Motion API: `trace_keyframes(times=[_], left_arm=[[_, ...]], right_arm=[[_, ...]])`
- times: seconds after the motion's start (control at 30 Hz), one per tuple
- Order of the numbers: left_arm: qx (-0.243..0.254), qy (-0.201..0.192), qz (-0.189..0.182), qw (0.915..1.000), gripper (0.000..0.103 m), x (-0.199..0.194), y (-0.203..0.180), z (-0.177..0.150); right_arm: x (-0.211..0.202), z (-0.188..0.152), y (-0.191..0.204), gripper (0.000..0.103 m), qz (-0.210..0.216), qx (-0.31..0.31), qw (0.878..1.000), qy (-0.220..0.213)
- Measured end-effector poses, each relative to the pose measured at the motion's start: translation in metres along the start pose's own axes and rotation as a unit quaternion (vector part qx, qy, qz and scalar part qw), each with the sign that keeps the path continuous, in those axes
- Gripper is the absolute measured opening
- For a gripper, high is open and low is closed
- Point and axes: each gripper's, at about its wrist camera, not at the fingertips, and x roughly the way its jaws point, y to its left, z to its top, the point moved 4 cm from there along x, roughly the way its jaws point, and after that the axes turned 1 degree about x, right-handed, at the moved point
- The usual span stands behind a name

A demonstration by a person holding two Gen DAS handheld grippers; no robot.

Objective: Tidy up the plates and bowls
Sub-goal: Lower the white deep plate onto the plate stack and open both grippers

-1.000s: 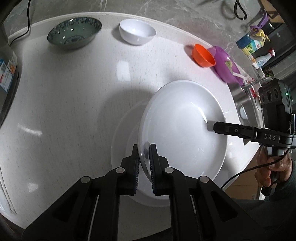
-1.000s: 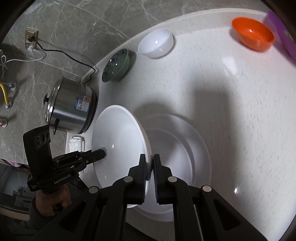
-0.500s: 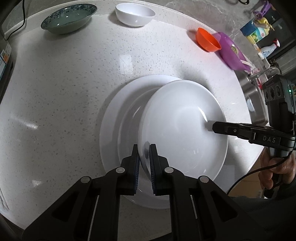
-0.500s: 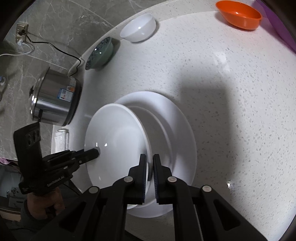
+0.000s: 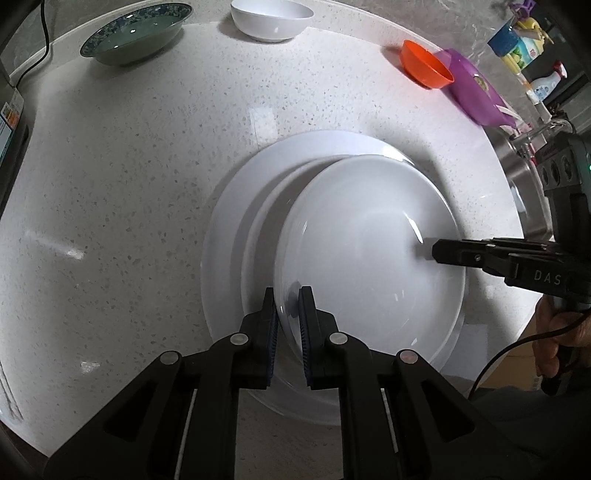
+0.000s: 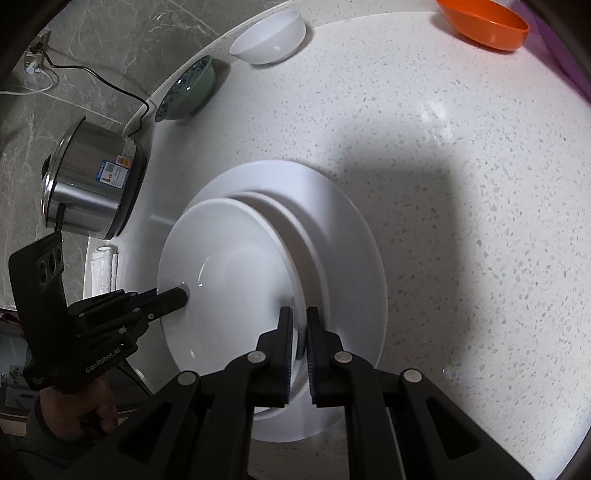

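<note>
A smaller white plate (image 5: 369,258) (image 6: 229,273) is held by both grippers, one on each side of its rim. My left gripper (image 5: 288,299) is shut on its near rim; it shows at the left in the right wrist view (image 6: 177,297). My right gripper (image 6: 300,317) is shut on the opposite rim; it shows at the right in the left wrist view (image 5: 436,253). The plate sits just above or on a larger white plate (image 5: 229,236) (image 6: 354,236) lying on the white speckled counter, offset to one side of it.
A green patterned bowl (image 5: 133,31) (image 6: 188,90), a white bowl (image 5: 271,20) (image 6: 269,35), an orange bowl (image 5: 424,66) (image 6: 484,22) and a purple plate (image 5: 472,92) stand along the far counter edge. A steel cooker pot (image 6: 92,181) stands at the left. A sink (image 5: 524,177) lies at the right.
Both grippers have carried the smaller plate down and over the larger plate. It now covers more of the larger plate and sits lower against it.
</note>
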Motion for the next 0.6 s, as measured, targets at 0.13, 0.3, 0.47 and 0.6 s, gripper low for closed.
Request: trace_keyframes(times=[0.13, 0.3, 0.47, 0.6], left_arm=[[0.004, -0.004, 0.007, 1.0, 0.01, 0.002, -0.001, 0.003], [0.003, -0.006, 0.007, 0.9999, 0.011, 0.003, -0.001, 0.006], [0.001, -0.009, 0.006, 0.9999, 0.012, 0.001, 0.0, 0.008], [0.006, -0.01, -0.008, 0.9999, 0.029, -0.001, -0.003, 0.007]], right_arm=[[0.002, 0.003, 0.005, 0.009, -0.014, -0.014, 1.0, -0.002], [0.005, 0.004, 0.012, 0.008, -0.038, -0.041, 0.998, -0.005], [0.009, 0.006, 0.016, 0.008, -0.053, -0.057, 0.997, -0.003], [0.011, 0.006, 0.018, 0.008, -0.062, -0.064, 0.996, 0.0]])
